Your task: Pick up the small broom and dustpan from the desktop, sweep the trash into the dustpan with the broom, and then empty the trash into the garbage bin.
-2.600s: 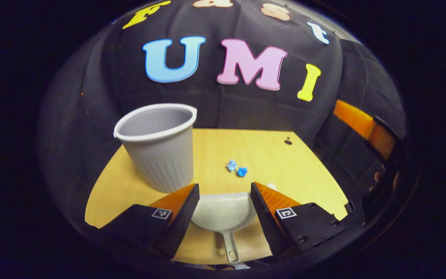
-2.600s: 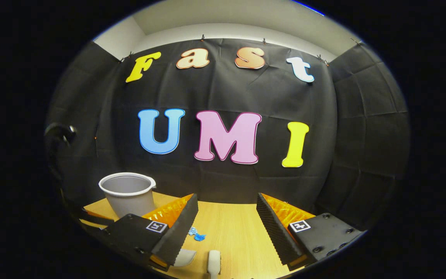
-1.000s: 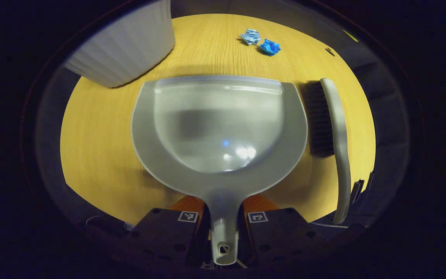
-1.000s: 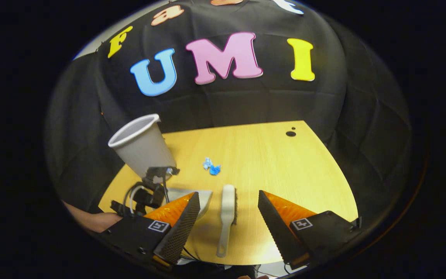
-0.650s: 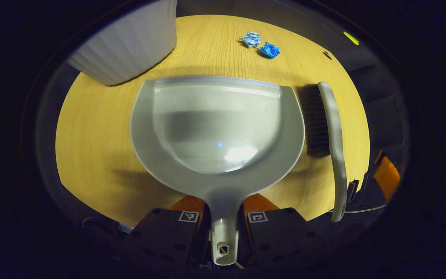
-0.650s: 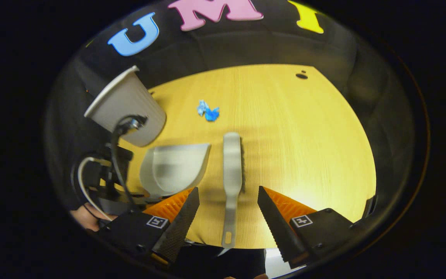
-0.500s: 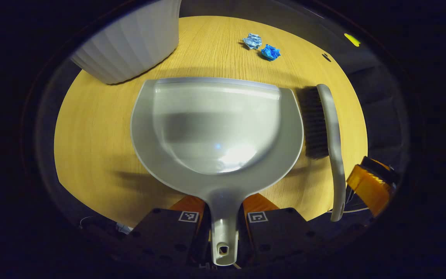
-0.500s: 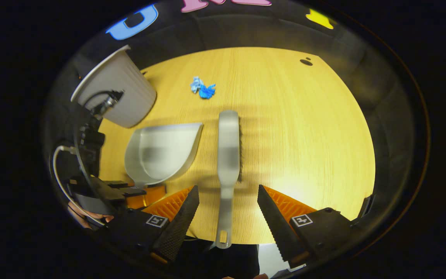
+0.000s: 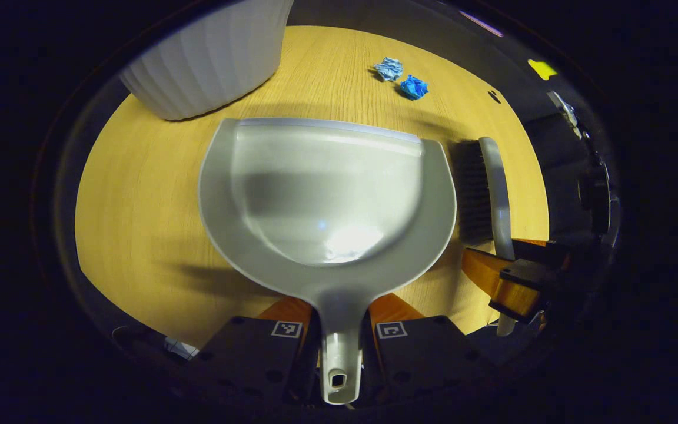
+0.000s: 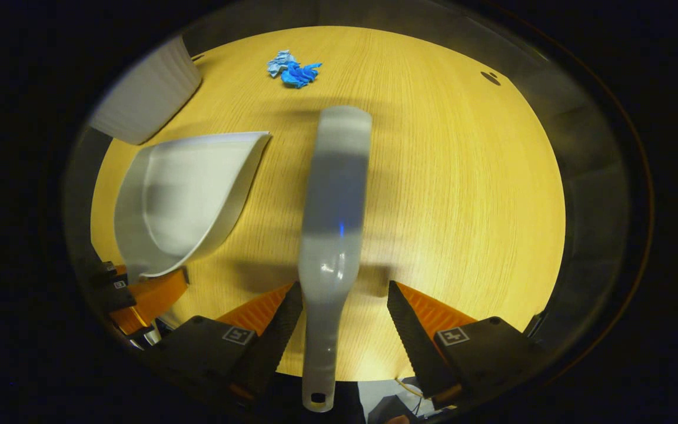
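A grey dustpan (image 9: 327,188) lies flat on the wooden desk, its handle running back between the fingers of my left gripper (image 9: 339,321), which is shut on it. To its right lies the small grey broom (image 9: 495,182), bristles facing the pan. In the right gripper view the broom (image 10: 336,194) stretches forward, and its handle passes between the fingers of my right gripper (image 10: 342,306), which is open and straddles it low over the desk. Two crumpled blue scraps of trash (image 10: 292,68) lie farther out. The dustpan (image 10: 186,188) is at the left there.
A ribbed grey garbage bin (image 9: 209,53) stands at the far left of the desk (image 9: 133,194), just beyond the dustpan's lip. A small dark hole (image 10: 490,78) marks the far right of the desktop. Black cloth walls the desk behind.
My right gripper has dropped toward the desk and moved forward, so the broom handle now lies between its open fingers. The left gripper stays shut on the dustpan handle, barely shifted.
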Action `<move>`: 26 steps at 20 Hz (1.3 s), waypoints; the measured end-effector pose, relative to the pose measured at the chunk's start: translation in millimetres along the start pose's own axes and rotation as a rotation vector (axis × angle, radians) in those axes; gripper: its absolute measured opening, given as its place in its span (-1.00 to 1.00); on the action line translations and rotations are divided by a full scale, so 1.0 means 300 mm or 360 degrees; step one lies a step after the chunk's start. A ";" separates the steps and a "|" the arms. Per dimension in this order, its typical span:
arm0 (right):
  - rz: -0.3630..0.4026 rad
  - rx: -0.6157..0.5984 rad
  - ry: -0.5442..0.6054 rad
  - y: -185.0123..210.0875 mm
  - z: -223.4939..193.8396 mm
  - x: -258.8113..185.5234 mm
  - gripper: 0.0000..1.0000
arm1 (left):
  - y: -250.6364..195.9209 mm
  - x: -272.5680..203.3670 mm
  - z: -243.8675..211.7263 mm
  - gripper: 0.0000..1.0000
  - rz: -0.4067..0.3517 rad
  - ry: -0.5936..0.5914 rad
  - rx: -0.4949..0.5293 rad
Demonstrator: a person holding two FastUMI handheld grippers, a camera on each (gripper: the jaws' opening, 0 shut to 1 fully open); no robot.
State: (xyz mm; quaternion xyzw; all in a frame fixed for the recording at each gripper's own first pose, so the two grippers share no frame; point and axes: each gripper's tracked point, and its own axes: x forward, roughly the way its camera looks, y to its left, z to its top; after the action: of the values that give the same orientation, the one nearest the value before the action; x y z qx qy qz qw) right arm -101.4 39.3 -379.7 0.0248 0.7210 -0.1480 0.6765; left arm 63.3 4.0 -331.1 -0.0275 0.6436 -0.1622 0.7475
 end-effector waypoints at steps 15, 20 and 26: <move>0.0179 -0.0075 -0.0080 -0.129 0.275 -0.007 -0.40 | 0.030 0.000 0.004 -0.40 0.0042 0.0080 0.0161; -0.0018 -0.0384 -0.0208 -0.260 0.573 -0.039 -0.41 | 0.098 -0.026 0.052 -0.40 0.0124 0.0140 0.0460; -0.0107 -0.0805 -0.0331 -0.215 0.967 -0.051 -0.20 | 0.177 -0.053 0.179 -0.41 0.0218 0.0226 0.0708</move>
State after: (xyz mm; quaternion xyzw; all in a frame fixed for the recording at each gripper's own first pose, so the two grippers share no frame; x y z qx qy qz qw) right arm 165.4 -91.3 -365.1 -0.1842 0.6620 0.0127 0.7264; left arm 124.5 49.7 -320.2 0.1930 0.6433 -0.2504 0.6973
